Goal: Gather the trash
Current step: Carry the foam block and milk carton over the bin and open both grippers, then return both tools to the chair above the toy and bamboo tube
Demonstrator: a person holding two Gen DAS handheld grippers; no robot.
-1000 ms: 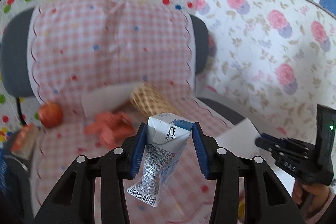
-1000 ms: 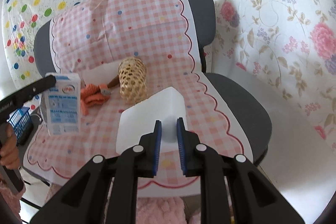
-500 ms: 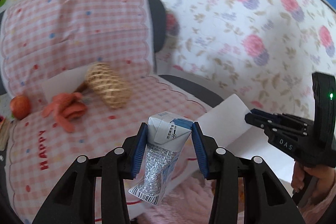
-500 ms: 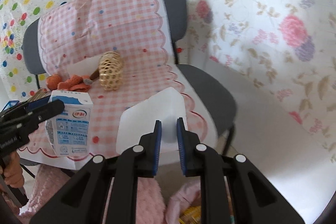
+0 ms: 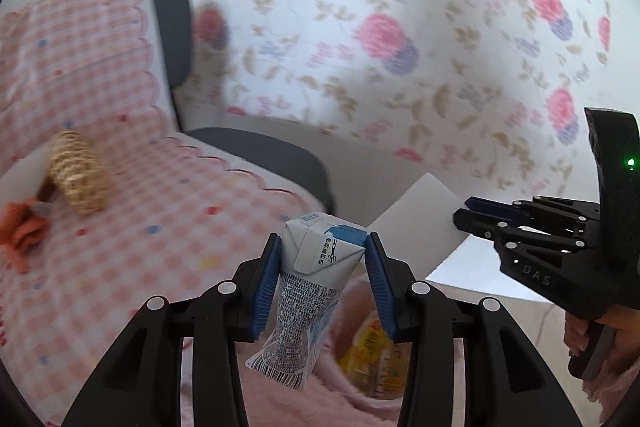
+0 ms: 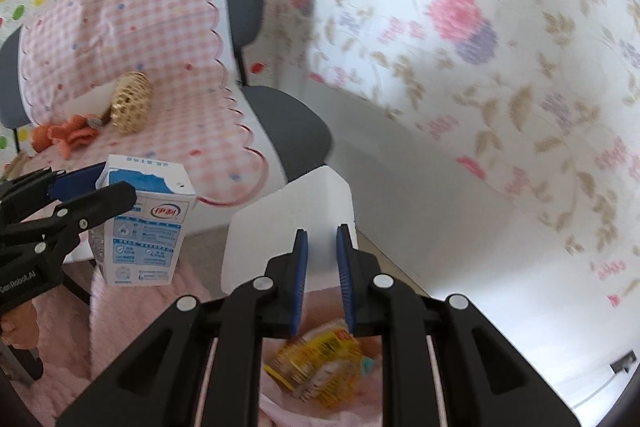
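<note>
The left tongs (image 5: 324, 263) gripped a milk carton (image 5: 308, 291) by its top, while the right tongs (image 6: 322, 259) pinched a white sheet (image 6: 288, 223). A pink bag (image 6: 320, 399) holding a yellow wrapper (image 6: 320, 363) lay at six o'clock below them. The carton likely needed centring over the opening before release, lest it catch the rim.

The blue-and-white printed milk carton (image 6: 146, 223) carries a red logo and a black barcode. The pink-and-white gingham cloth (image 6: 132, 39) has coloured dots and a red scalloped edge, over a grey chair (image 6: 288, 123). The golden woven wicker ball (image 6: 131, 101) sits beside orange peel (image 6: 66, 135). The white wall covering (image 6: 480, 47) bears pink and purple flowers.
</note>
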